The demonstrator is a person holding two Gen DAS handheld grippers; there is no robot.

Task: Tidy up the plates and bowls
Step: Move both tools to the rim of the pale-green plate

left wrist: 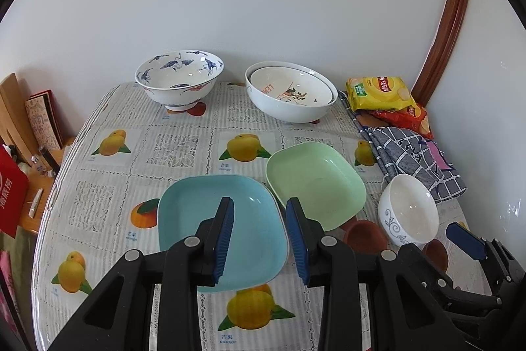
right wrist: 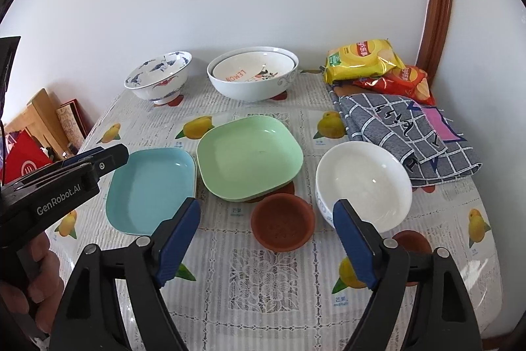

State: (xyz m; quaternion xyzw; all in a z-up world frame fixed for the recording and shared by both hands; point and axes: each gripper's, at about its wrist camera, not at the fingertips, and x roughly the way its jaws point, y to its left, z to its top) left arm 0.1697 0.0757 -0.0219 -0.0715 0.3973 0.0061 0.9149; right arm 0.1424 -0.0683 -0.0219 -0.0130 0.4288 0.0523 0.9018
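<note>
A blue square plate (left wrist: 250, 239) (right wrist: 148, 186) lies at the near left of the table, a green square plate (left wrist: 315, 180) (right wrist: 250, 160) beside it. A small brown dish (right wrist: 282, 226) (left wrist: 365, 234) sits in front of the green plate. A small white bowl (right wrist: 365, 183) (left wrist: 411, 209) stands to the right. At the back stand a blue-patterned bowl (left wrist: 179, 78) (right wrist: 157, 74) and a big white bowl holding a plate (left wrist: 292, 91) (right wrist: 253, 74). My left gripper (left wrist: 259, 213) is open above the blue plate. My right gripper (right wrist: 266, 213) is open, empty, near the brown dish.
Snack bags (right wrist: 361, 58) (left wrist: 378, 92) and a folded checked cloth (right wrist: 407, 134) (left wrist: 411, 157) lie at the right, by the wall. Boards and a red bag (left wrist: 13, 186) stand off the table's left edge. The fruit-print tablecloth (right wrist: 263, 278) covers the table.
</note>
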